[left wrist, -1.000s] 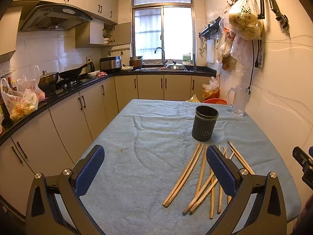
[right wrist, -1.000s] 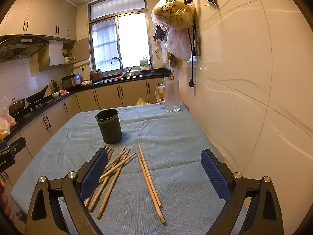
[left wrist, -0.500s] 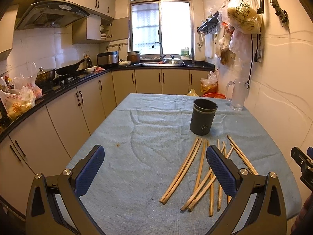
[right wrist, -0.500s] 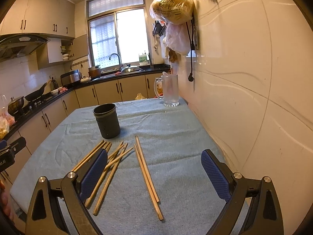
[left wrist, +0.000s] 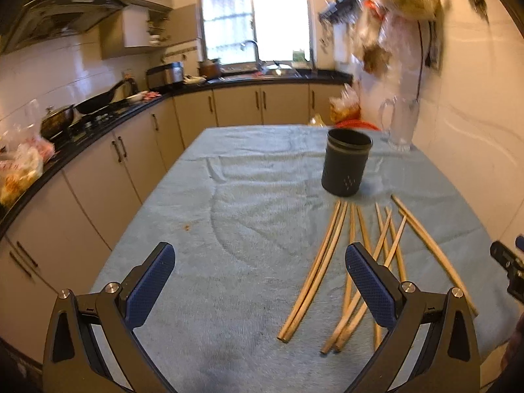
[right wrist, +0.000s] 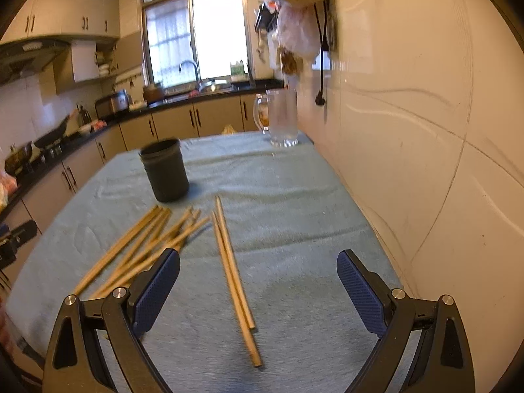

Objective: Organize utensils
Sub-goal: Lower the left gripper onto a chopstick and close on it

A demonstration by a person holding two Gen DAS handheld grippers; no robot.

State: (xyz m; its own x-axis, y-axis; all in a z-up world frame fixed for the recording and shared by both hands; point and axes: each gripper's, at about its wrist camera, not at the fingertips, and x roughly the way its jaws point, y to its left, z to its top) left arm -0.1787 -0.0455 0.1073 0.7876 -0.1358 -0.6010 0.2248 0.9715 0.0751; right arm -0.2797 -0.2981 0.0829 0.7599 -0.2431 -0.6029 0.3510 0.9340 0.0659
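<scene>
Left gripper (left wrist: 260,276) hangs with fingers spread and empty, just left of the loose chopsticks (left wrist: 352,262) fanned on the towel-covered bench (left wrist: 229,196) in front of the dark holder (left wrist: 346,166), likely their destination. Right gripper (right wrist: 258,281), equally released, straddles the separate pair (right wrist: 234,275) right of that holder, seemingly lined up for pickup.
</scene>
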